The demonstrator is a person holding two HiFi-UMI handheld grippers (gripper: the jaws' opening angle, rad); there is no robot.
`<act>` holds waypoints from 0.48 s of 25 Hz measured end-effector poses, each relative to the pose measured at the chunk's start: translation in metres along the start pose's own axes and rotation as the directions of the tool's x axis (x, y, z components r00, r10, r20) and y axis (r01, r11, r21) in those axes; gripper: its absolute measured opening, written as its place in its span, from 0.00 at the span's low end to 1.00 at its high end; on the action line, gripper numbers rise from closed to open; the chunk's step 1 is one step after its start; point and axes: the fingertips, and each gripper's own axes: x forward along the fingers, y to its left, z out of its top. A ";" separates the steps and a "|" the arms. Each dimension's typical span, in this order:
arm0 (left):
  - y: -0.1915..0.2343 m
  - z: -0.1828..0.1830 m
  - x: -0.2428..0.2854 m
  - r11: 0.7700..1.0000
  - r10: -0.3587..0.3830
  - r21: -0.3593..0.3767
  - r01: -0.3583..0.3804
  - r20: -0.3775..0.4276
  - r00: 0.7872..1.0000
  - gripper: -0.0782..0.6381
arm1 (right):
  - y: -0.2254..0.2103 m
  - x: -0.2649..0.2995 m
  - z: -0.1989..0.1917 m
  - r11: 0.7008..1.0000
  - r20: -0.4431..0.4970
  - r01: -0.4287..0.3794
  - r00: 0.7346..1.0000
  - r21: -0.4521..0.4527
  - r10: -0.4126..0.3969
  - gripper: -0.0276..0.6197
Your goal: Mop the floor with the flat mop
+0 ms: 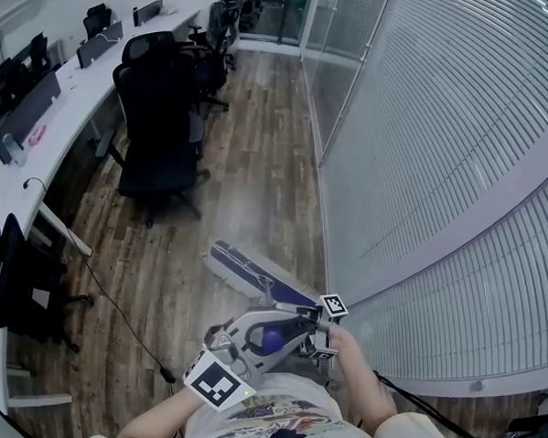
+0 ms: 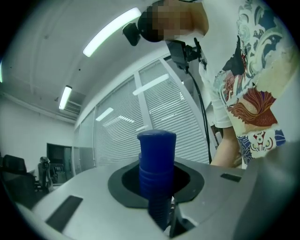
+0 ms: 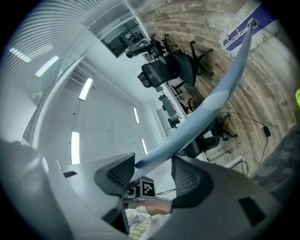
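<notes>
The flat mop's white and blue head [image 1: 243, 268] lies on the wooden floor ahead of me, close to the blind-covered glass wall. Its pole slopes back up to my hands. My left gripper [image 1: 275, 338] is shut on the ribbed blue grip [image 2: 156, 159] at the pole's top end, which stands up between the jaws in the left gripper view. My right gripper [image 1: 313, 328] sits just beyond it, shut on the pale pole [image 3: 206, 108]. In the right gripper view the pole runs from the jaws [image 3: 150, 166] out to the mop head [image 3: 239, 30].
Black office chairs [image 1: 159, 128] stand beside a long white desk [image 1: 58, 115] on the left. A glass wall with blinds [image 1: 436, 159] runs along the right. A black cable [image 1: 114, 304] trails over the floor to a plug at lower left.
</notes>
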 end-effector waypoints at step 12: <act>0.024 -0.001 -0.005 1.000 -0.018 -0.021 0.018 0.003 1.000 0.21 | -0.058 -0.032 0.066 0.999 0.384 -0.007 0.923 -0.035 0.020 0.44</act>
